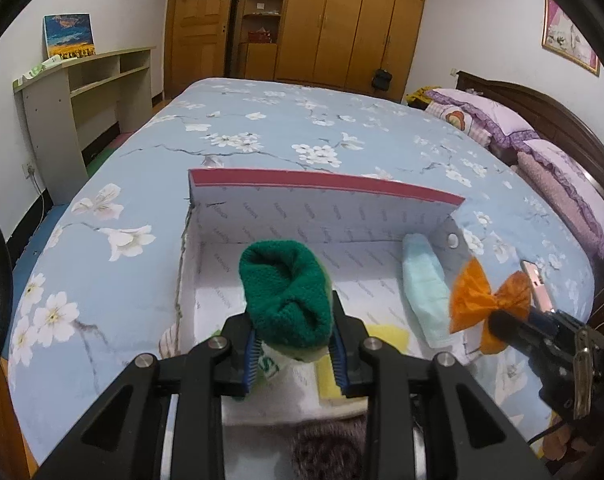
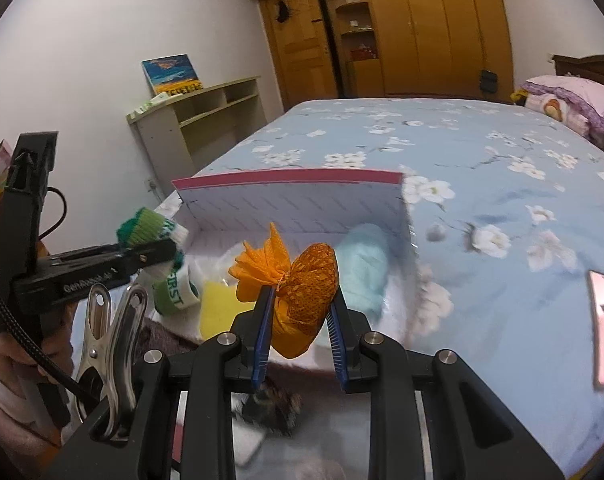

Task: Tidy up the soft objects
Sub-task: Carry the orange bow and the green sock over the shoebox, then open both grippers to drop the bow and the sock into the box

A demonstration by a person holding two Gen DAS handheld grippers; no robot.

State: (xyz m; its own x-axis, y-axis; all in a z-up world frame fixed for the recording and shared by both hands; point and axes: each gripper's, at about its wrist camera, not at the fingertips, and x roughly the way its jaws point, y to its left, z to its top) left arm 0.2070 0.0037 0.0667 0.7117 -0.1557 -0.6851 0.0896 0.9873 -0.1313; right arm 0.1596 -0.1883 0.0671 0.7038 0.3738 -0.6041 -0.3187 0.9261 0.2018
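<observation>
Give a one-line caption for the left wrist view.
Left gripper holds a green knit sock over the open box on the floral bed.

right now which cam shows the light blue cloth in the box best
The left wrist view: the light blue cloth lies in plain sight along the right wall of the box, sharp from end to end. In the right wrist view the cloth is blurred and partly hidden behind the orange bundle.
</observation>
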